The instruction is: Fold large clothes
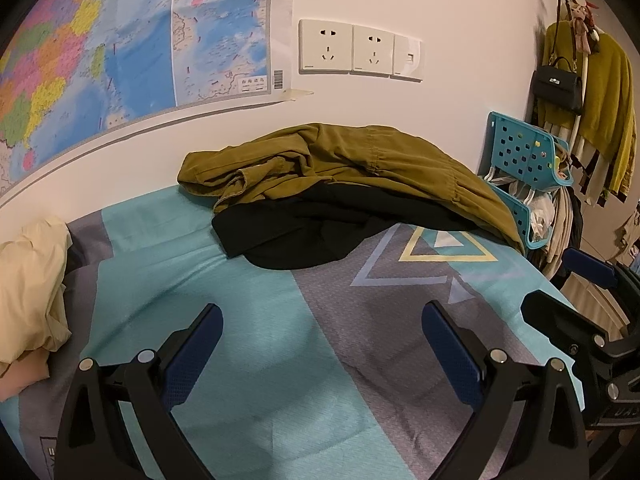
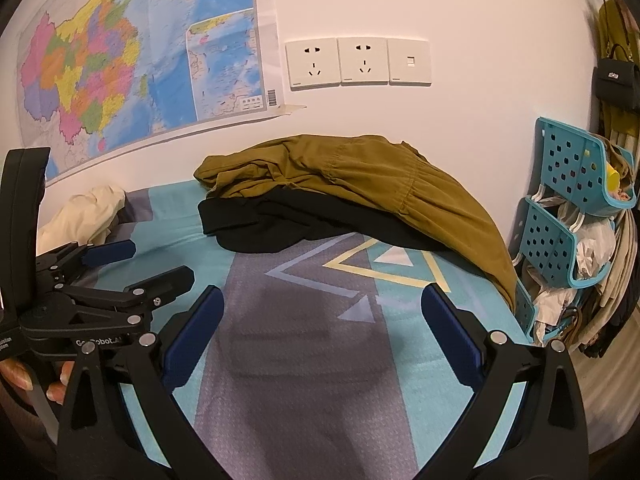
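Note:
An olive-brown garment lies crumpled at the far side of the bed, against the wall, on top of a black garment. Both also show in the right wrist view, olive over black. My left gripper is open and empty, above the bedsheet and short of the clothes. My right gripper is open and empty, likewise above the sheet. The right gripper shows at the right edge of the left wrist view; the left gripper shows at the left of the right wrist view.
The bed has a teal and grey patterned sheet. A cream cloth lies at the left. A map and wall sockets are on the wall behind. A teal plastic rack and hanging clothes stand at the right.

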Demonstrator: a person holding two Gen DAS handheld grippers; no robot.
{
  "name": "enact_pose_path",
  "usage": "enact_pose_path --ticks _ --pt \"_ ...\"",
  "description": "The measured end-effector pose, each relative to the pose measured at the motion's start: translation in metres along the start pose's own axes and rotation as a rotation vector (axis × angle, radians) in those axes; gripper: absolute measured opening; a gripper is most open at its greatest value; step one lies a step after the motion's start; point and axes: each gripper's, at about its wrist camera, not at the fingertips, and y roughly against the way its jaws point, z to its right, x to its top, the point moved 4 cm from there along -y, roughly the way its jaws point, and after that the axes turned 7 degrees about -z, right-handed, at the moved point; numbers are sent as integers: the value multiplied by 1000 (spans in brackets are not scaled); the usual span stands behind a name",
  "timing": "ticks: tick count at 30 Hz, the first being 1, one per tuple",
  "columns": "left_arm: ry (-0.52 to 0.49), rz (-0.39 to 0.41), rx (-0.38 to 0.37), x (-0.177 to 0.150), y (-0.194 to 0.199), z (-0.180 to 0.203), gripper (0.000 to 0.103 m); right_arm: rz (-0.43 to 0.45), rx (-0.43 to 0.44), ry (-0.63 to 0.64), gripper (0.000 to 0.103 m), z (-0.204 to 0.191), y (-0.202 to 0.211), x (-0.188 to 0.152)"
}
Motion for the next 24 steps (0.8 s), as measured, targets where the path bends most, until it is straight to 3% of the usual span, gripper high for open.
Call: enact_pose_path --ticks 24 --pt "14 -13 2 4 -7 -7 96 -2 10 14 97 -4 -6 4"
